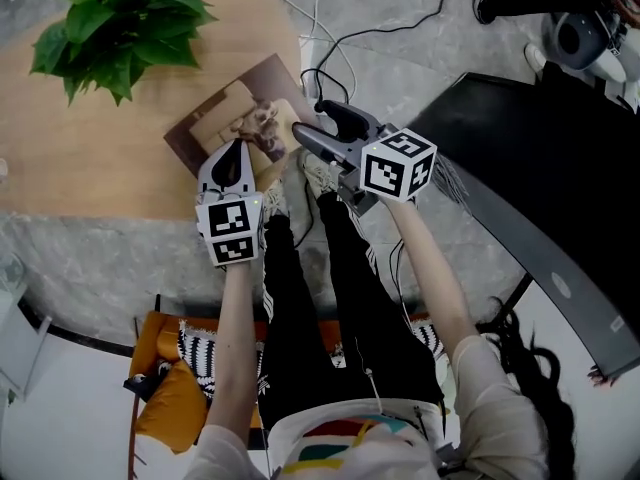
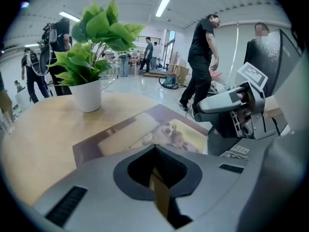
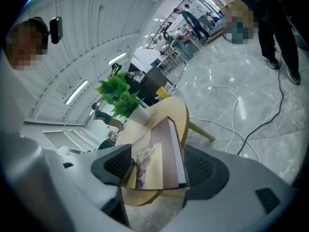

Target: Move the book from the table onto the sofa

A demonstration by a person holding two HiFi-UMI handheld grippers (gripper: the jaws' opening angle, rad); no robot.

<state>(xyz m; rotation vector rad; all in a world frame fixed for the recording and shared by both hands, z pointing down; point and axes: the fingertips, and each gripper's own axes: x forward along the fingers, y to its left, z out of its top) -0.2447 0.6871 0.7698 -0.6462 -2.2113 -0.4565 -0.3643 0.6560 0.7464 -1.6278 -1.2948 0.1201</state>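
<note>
The book (image 1: 238, 120), brown with a picture of dogs on its cover, lies flat at the right front edge of the round wooden table (image 1: 100, 158). My right gripper (image 1: 306, 121) is open at the book's right corner. In the right gripper view the book (image 3: 155, 161) sits between the two pads, and I see no pad pressing on it. My left gripper (image 1: 238, 150) points at the book's near edge with its jaws drawn together to a tip, and only a thin slit shows at the left gripper (image 2: 154, 149) in its own view. The book (image 2: 164, 129) lies just beyond it.
A potted green plant (image 1: 115, 23) stands at the table's far left. Cables (image 1: 340, 28) run over the grey floor behind the table. A dark curved piece of furniture (image 1: 540, 168) fills the right side. An orange cushion (image 1: 170, 403) lies by my legs. Several people stand in the background (image 2: 203, 57).
</note>
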